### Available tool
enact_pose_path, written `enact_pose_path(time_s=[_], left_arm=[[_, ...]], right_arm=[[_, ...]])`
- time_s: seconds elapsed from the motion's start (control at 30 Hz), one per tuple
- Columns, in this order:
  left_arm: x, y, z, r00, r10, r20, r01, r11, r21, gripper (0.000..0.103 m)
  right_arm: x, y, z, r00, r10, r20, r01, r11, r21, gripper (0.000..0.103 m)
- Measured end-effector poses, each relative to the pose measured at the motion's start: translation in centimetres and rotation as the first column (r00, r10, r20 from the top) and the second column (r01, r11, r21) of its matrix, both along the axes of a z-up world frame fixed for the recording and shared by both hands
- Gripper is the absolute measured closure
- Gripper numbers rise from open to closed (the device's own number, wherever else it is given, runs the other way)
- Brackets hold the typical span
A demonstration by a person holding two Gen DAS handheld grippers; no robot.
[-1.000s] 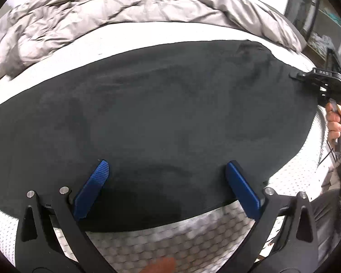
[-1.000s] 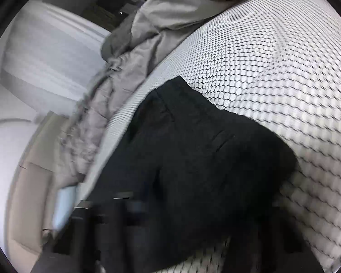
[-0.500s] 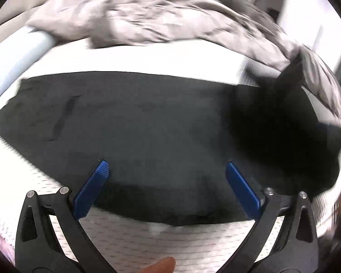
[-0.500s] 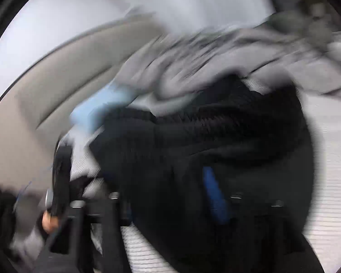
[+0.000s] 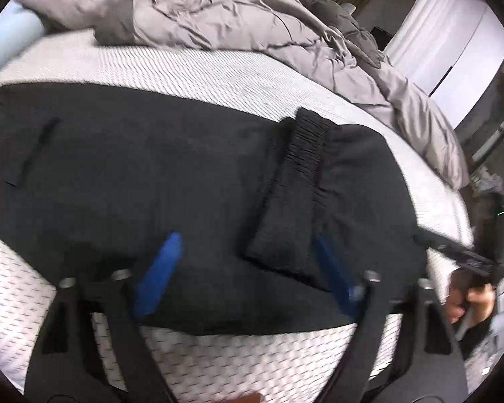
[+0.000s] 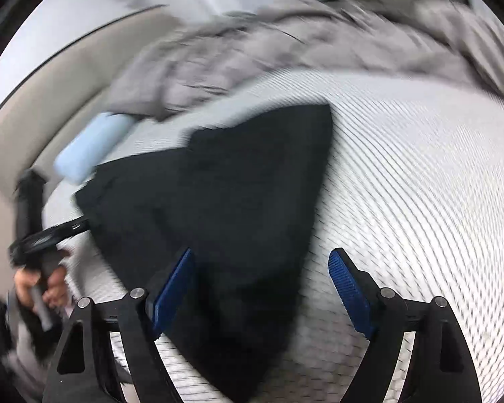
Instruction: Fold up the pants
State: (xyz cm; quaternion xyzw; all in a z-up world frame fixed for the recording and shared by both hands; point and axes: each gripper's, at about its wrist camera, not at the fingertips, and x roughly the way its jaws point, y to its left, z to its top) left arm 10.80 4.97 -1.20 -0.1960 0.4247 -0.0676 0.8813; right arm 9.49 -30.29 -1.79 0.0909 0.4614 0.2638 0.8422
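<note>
The black pants are lying flat on the mattress along its near edge, long axis running left to right, one end already folded over so the ribbed cuff is resting on top. The left gripper is hovering spread wide and empty directly over that fold; the right gripper, also released, is sitting at the folded end. No readable writing is showing.

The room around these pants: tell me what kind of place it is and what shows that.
Most likely a bedroom. The black pants lie on a white mattress, a rumpled gray blanket is heaped along its far side, and white curtains hang behind it.
</note>
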Motion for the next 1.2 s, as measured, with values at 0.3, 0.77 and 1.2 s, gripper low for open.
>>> enact_pose_path(time_s=[0.3,0.77,1.2], left_arm=[[0.0,0.0,-3.0,0.988,-0.115,-0.106,0.077,0.948,-0.309,0.050],[2.3,-1.7,-3.6,0.993,0.121,-0.013,-0.118,0.934,-0.338,0.094],[-2.3,2.6,-3.0,0.995,0.069,-0.074,-0.072,0.997,-0.035,0.045]], right_arm=[[-0.3,-3.6,0.4,1.000,-0.021,-0.003,0.021,0.998,0.059,0.019],[0.2,1.5,0.3,0.998,0.056,-0.003,-0.056,0.998,0.024,0.019],[0.9,3.5,0.3,0.999,0.047,0.007,-0.047,0.998,-0.040,0.019]])
